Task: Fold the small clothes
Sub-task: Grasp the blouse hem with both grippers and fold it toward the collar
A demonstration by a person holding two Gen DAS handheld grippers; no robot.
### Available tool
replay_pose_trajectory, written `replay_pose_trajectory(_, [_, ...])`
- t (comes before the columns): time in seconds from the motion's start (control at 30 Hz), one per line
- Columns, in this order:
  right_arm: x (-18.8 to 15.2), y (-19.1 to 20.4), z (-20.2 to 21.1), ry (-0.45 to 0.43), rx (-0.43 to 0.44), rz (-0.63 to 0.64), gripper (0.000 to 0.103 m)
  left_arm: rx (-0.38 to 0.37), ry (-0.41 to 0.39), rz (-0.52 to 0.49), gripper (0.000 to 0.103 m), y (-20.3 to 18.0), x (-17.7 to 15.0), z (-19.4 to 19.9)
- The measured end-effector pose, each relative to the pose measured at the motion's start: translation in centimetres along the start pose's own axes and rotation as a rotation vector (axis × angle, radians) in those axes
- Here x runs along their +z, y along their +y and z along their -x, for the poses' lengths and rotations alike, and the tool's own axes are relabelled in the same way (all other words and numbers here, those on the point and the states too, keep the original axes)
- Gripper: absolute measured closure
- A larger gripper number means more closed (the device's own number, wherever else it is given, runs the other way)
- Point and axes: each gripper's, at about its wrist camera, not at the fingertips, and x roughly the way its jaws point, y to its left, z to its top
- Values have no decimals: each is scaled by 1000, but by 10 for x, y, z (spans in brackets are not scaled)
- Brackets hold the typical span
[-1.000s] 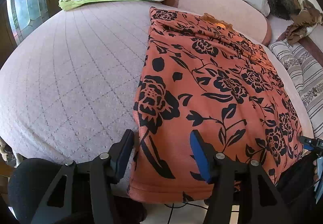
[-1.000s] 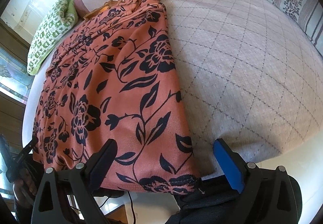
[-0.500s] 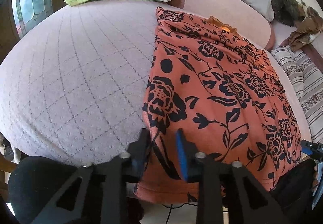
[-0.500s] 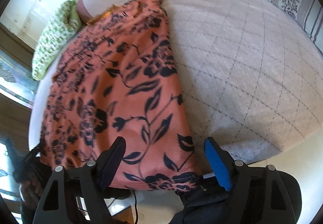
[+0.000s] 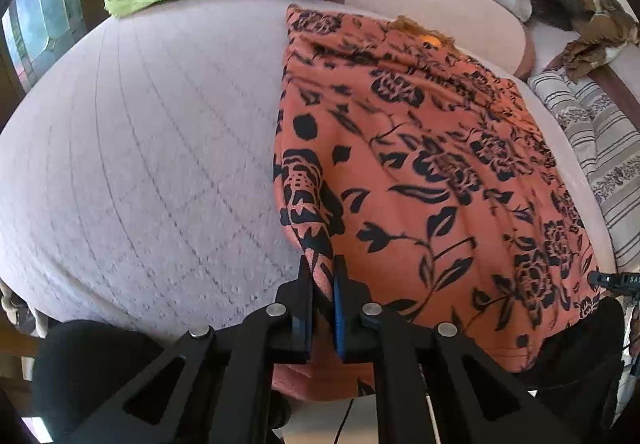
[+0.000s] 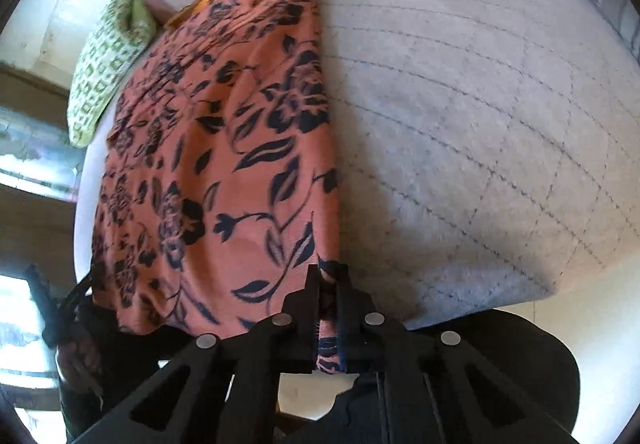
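The orange flowered garment lies flat on the bed (near hem overhanging). The left gripper and right gripper each pinch a near corner; next, likely lift both evenly toward the far end.

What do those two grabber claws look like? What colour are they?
Both are black. The left gripper has two flat fingers, one with a bright blue pad, on angular black bars with cut-out holes and round silver bolts. The right gripper has the same black bars and silver bolts. No cables show on them.
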Motion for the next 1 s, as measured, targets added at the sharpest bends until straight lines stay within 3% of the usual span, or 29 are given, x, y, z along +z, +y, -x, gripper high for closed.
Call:
replay_pose_trajectory(0.13, [13, 13, 27, -58, 137, -14, 97, -33, -66, -10, 96, -1, 26, 29])
replay_pose_trajectory(0.23, [41, 26, 49, -122, 273, -26, 97, -96, -131, -2, 96, 0, 69, 52])
replay_pose_trajectory(0.33, [87, 39, 66, -184, 391, -28, 97, -137, -205, -33, 96, -6, 138, 67])
replay_pose_trajectory(0.4, [138, 54, 79, -252, 488, -32, 97, -171, -280, -34, 96, -9, 195, 69])
replay_pose_trajectory(0.47, [183, 64, 94, -333, 523, -24, 97, -133, -333, -35, 90, -12, 243, 47])
replay_pose_trajectory(0.5, [215, 66, 94, -384, 510, -36, 94, -107, -336, -42, 81, -13, 261, 26])
replay_pose_trajectory(0.53, [235, 62, 91, -407, 506, -65, 93, -75, -311, -40, 44, -12, 274, 4])
replay_pose_trajectory(0.57, [254, 58, 78, -409, 490, -87, 79, -1, -249, -32, 19, -6, 288, -36])
replay_pose_trajectory(0.6, [276, 52, 53, -383, 419, -103, 67, 40, -209, -28, 19, 0, 292, -61])
replay_pose_trajectory(0.63, [283, 45, 34, -357, 339, -138, 34, 83, -165, -8, 19, 10, 292, -84])
replay_pose_trajectory(0.67, [283, 37, 15, -339, 277, -179, 27, 125, -134, 31, 20, 23, 288, -99])
replay_pose_trajectory(0.73, [267, 23, -8, -321, 270, -219, 27, 133, -130, 151, 21, 55, 263, -105])
replay_pose_trajectory(0.8, [239, 19, -22, -298, 201, -180, 27, 131, -146, 173, 21, 67, 241, -96])
replay_pose_trajectory(0.9, [215, 27, -28, -293, 19, -32, 27, 110, -139, 80, 20, 59, 220, -89])
replay_pose_trajectory(1.0, [221, 40, -32, -288, 12, 48, 27, 39, -74, -19, 19, 34, 218, -108])
